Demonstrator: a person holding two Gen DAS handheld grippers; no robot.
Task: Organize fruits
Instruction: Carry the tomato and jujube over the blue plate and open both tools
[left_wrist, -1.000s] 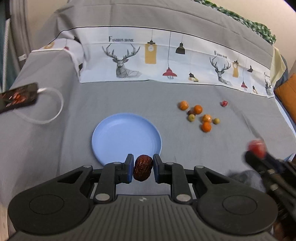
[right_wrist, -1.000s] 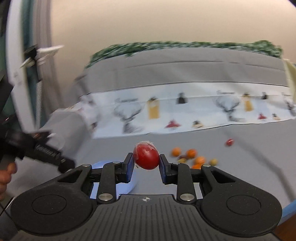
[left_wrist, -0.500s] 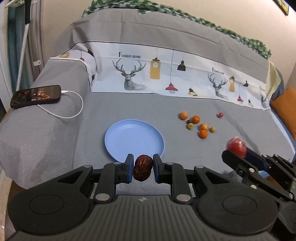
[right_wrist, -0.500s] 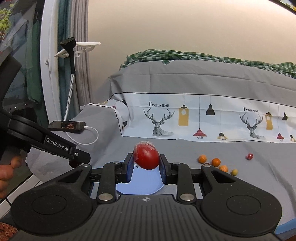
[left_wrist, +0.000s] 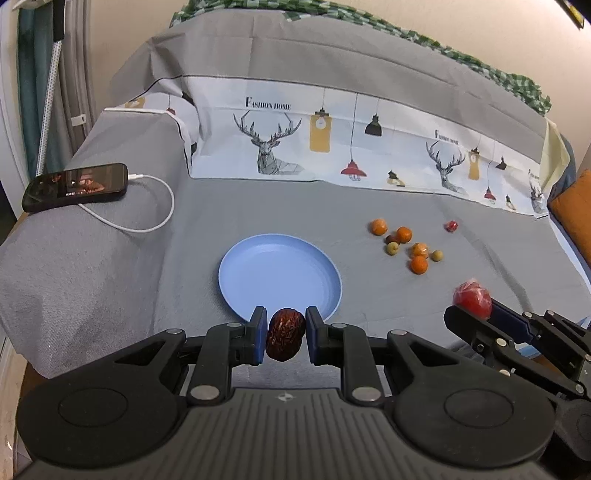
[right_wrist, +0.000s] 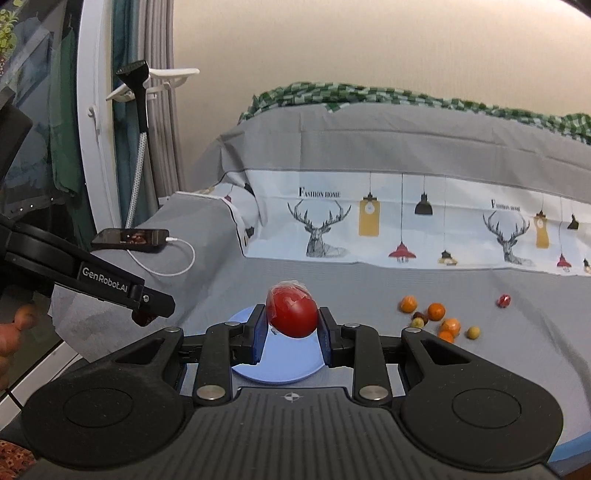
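Fruits: a loose cluster of small orange and greenish fruits lies on the grey sheet, right of centre in the left wrist view; the pieces sit close together, some nearly touching. A single small red fruit lies apart, up and to the right of the cluster.

Left wrist view, left to right:
- Upper left: dark phone lying flat on the sheet, white cable plugged into its right end and looping toward frame centre.
- Centre: blue plate on the sheet, bare, left of the fruit cluster.
- Bottom centre: left gripper with its blue pads pinching a wrinkled dark brown date. In the picture the date overlaps the plate's near rim; height above it cannot be judged.
- Lower right: right gripper enters from the frame's right edge, clamped on a red tomato in clear wrap.
- Back: printed cloth with stags and lamps, draped across the upper middle.

Right wrist view, left to right:
- Left edge: the left gripper's black body, lettered "GenRobot.AI", and part of the person's left hand at the frame's margin.
- Phone on the sheet, upper left of centre.
- Centre: the tomato squeezed between the right gripper's pads, the plate showing behind and below it.
- Right: the fruit cluster, with the small red fruit further right.
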